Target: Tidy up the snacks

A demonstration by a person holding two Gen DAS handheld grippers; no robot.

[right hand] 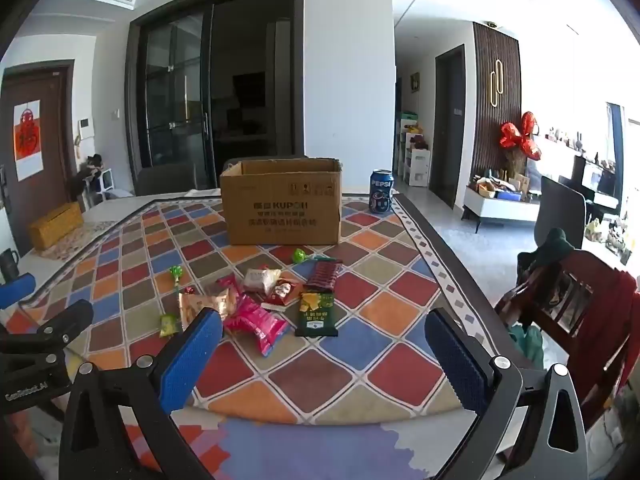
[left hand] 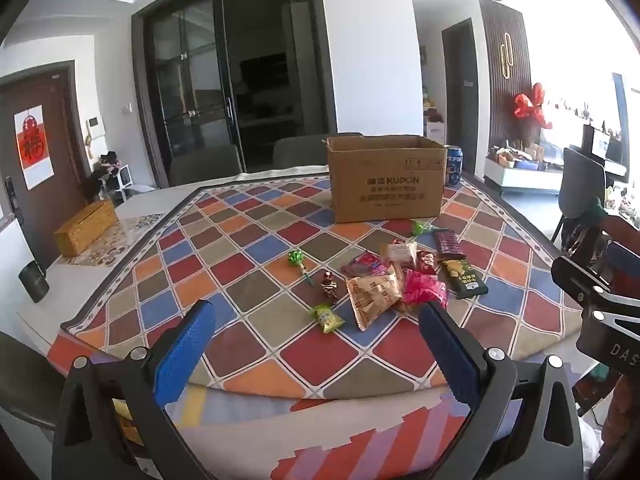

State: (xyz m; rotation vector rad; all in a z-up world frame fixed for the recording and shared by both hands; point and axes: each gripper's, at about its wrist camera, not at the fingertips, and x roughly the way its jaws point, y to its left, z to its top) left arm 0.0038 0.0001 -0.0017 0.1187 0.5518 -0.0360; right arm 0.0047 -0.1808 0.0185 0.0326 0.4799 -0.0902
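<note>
An open cardboard box (left hand: 386,182) (right hand: 282,208) stands at the far side of the checkered tablecloth. In front of it lies a loose pile of snacks: a tan packet (left hand: 372,296) (right hand: 202,306), a pink packet (left hand: 424,288) (right hand: 256,322), a dark green packet (left hand: 466,278) (right hand: 318,314), a maroon bar (left hand: 448,242) (right hand: 325,276), a yellow-green candy (left hand: 328,318) (right hand: 168,325) and green lollipops (left hand: 297,260) (right hand: 298,256). My left gripper (left hand: 316,324) is open and empty, held above the near table edge short of the pile. My right gripper (right hand: 324,332) is open and empty, likewise short of the pile.
A Pepsi can (left hand: 454,166) (right hand: 381,192) stands right of the box. A woven tissue box (left hand: 86,226) (right hand: 56,226) and a dark mug (left hand: 34,282) sit on the table's left. A red wooden chair (right hand: 576,312) stands to the right of the table.
</note>
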